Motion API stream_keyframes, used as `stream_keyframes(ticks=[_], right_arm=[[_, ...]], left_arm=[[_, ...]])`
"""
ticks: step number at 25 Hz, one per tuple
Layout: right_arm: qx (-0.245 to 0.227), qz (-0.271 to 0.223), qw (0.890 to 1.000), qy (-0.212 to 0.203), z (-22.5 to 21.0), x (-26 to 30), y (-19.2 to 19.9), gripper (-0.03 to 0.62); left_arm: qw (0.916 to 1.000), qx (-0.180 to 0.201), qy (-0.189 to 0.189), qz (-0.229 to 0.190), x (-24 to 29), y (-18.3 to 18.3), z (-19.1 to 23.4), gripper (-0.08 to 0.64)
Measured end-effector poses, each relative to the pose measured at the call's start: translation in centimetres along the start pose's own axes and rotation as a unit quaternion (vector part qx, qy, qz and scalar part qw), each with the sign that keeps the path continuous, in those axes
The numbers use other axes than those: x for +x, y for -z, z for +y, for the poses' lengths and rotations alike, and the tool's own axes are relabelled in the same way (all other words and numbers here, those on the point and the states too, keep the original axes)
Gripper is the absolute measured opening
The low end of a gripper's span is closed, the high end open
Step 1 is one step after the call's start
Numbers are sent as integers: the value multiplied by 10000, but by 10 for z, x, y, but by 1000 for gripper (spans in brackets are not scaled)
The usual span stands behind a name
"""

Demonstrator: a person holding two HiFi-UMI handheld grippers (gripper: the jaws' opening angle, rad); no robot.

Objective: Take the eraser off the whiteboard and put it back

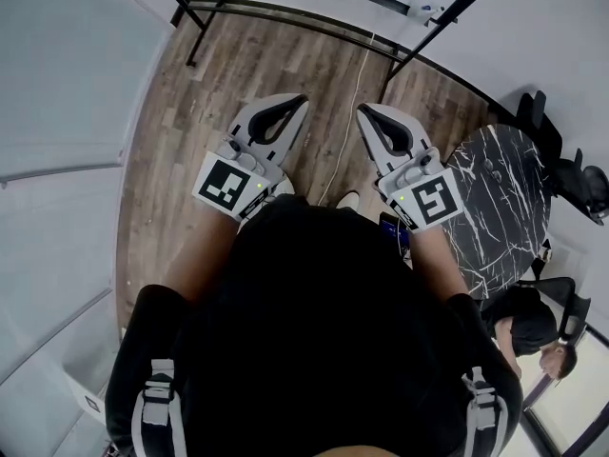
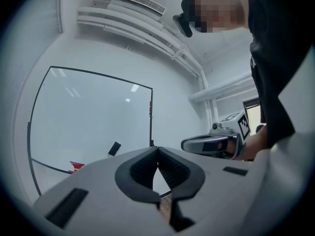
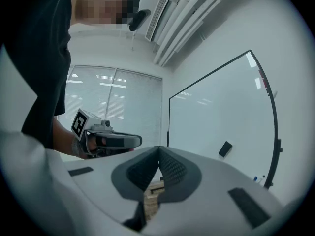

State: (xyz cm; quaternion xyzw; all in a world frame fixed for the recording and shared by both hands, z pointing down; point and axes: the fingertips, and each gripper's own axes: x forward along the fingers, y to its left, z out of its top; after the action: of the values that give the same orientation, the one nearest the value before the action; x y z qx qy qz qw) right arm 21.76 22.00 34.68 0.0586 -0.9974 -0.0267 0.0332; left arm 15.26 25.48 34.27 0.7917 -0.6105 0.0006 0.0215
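Both tools are squeezed shut with nothing in them. The left tool (image 1: 297,103) and the right tool (image 1: 369,117) point level, side by side, over the wooden floor (image 1: 190,160). The eraser (image 3: 225,149) sticks on the whiteboard (image 3: 221,112), well ahead of both. It sits a bit left of the left tool's nose and a bit right of the right tool's nose, so about between them. It leans, top to the right. I can't tell which hand is closer. The head view doesn't show the eraser, and the tools hide the board's bottom edge.

An office; whiteboard (image 2: 93,127), marble table (image 1: 500,208), black chairs (image 1: 576,181).
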Motion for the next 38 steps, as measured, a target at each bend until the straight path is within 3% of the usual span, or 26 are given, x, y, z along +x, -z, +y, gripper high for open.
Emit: stream_keyframes(ticks=[25, 31, 38], right_arm=[[166, 79, 9998, -32, 68, 138, -7, -2], [159, 156, 9997, -130, 60, 157, -1, -2], [227, 123, 9992, -310, 17, 191, 13, -2]], left_arm=[[9999, -103, 39, -73, -88, 4, 126, 3], [9998, -200, -91, -4, -85, 13, 149, 3], [9994, -122, -276, 143, -54, 21, 184, 3]])
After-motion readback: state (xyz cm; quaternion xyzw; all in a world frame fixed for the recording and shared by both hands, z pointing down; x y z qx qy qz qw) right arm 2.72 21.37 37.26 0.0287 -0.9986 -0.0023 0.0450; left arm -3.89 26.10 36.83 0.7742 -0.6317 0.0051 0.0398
